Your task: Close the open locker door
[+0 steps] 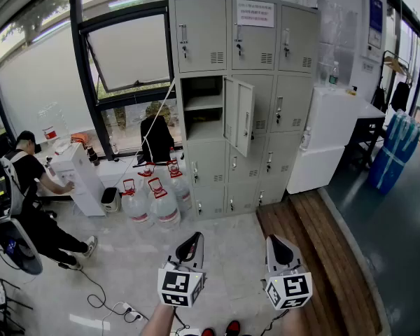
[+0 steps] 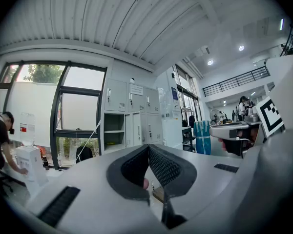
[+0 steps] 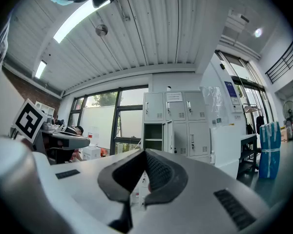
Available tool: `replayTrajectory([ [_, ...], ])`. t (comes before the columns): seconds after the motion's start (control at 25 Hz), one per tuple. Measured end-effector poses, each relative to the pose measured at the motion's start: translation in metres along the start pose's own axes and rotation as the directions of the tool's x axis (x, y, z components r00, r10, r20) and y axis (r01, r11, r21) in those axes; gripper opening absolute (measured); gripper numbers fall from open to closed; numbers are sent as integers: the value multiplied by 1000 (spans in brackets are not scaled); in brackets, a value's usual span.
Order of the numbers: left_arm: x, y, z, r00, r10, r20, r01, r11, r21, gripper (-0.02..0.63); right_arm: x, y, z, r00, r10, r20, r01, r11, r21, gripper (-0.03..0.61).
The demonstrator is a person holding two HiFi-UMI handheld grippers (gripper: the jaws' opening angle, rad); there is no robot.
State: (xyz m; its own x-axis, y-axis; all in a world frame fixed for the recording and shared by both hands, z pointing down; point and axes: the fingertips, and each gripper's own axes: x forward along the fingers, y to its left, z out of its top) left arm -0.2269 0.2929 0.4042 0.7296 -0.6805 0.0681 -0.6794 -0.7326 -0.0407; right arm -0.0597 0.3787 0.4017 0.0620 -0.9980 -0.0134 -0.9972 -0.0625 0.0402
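A grey locker cabinet stands against the far wall, well away from both grippers. One middle-row door hangs open to the right of its empty shelved compartment; the other doors are closed. My left gripper and right gripper are held low and side by side, pointing level toward the cabinet, with bare floor between. Both are shut with nothing between the jaws. The left gripper view has the left gripper closed tip to tip with the cabinet small behind it. The right gripper points at the open door.
Several water jugs stand on the floor left of the cabinet. A person crouches by a white box at the left. A white unit, a wooden floor strip and blue bundles are at the right. Cables lie near left.
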Motion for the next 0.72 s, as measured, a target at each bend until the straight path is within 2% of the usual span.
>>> replayTrajectory([
  [0.72, 46, -27, -2, 1000, -12, 1, 12, 1000, -9, 22, 10, -42, -14, 1000, 5, -10, -5, 1000, 19, 15],
])
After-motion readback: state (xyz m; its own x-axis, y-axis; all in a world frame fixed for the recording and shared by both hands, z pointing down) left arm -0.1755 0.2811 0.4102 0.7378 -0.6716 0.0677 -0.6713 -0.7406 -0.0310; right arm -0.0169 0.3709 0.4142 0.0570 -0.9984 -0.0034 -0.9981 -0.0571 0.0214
